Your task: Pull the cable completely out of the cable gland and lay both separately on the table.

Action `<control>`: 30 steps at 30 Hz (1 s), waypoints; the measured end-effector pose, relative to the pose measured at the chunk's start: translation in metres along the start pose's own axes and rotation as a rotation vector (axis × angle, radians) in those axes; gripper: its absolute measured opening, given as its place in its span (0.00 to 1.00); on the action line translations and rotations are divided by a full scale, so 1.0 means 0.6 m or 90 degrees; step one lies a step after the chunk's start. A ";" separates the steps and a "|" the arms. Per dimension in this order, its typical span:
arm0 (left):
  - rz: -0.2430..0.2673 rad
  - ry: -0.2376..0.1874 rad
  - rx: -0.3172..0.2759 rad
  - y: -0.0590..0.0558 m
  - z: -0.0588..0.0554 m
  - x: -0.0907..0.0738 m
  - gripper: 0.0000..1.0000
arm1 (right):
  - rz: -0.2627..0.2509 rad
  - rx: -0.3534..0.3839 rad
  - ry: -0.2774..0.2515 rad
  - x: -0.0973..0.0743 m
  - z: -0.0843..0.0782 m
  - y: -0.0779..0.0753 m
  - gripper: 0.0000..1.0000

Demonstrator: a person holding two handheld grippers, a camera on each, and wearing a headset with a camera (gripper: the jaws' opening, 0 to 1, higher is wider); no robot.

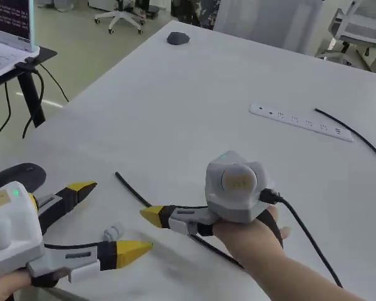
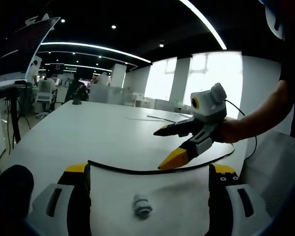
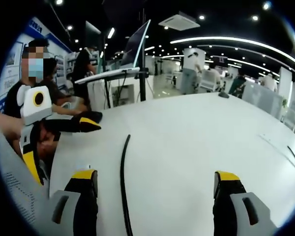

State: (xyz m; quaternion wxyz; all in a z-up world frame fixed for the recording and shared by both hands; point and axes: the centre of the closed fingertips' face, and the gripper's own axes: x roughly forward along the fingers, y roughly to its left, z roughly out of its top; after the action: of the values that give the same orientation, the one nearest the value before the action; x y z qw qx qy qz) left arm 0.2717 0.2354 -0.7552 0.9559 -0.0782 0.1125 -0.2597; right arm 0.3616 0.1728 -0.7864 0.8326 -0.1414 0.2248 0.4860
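Note:
The small grey cable gland point(image 1: 113, 233) lies on the white table point(image 1: 194, 106) between the open jaws of my left gripper point(image 1: 108, 218). It is free of the black cable point(image 1: 135, 193), which lies stretched out beside it and runs under my right gripper point(image 1: 160, 216). From the left gripper view the gland point(image 2: 142, 205) rests just ahead of my left gripper point(image 2: 149, 168), with the cable point(image 2: 137, 171) crossing behind it and the right gripper point(image 2: 161, 148) open beyond. In the right gripper view the cable point(image 3: 123, 182) lies between the wide jaws of my right gripper point(image 3: 155, 175), untouched.
A white power strip point(image 1: 301, 119) with its black lead point(image 1: 357, 138) lies at the far right. A dark object point(image 1: 177, 38) sits near the far edge, and a black mouse point(image 1: 19, 175) at the left edge. A laptop point(image 1: 6, 31) stands on a side stand.

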 end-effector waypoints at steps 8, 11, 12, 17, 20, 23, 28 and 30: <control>-0.022 0.004 0.012 -0.018 0.033 0.021 1.00 | -0.081 0.041 -0.001 -0.101 -0.036 -0.094 0.99; -0.036 0.012 0.018 -0.034 0.041 0.033 1.00 | -0.108 -0.004 0.017 -0.141 -0.054 -0.119 0.99; -0.042 0.016 0.022 -0.041 0.044 0.038 1.00 | -0.114 -0.051 0.032 -0.155 -0.064 -0.125 0.99; -0.064 -0.001 -0.009 -0.071 0.067 0.059 1.00 | -0.134 -0.015 0.050 -0.218 -0.108 -0.151 0.98; -0.068 0.022 0.015 -0.081 0.068 0.067 1.00 | -0.143 -0.022 0.059 -0.255 -0.122 -0.168 0.88; -0.069 0.037 0.014 -0.087 0.070 0.073 1.00 | -0.163 -0.017 0.059 -0.305 -0.138 -0.196 0.89; -0.077 0.039 0.014 -0.099 0.084 0.084 1.00 | -0.190 0.002 0.061 -0.377 -0.161 -0.224 0.92; -0.083 0.038 0.014 -0.106 0.088 0.087 1.00 | -0.209 -0.010 0.066 -0.406 -0.165 -0.233 0.92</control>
State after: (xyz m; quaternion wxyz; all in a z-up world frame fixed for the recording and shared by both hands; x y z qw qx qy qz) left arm 0.2986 0.1592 -0.7005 0.9340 -0.0671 0.1330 -0.3248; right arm 0.3560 -0.1220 -0.7444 0.8870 -0.2075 0.2373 0.3375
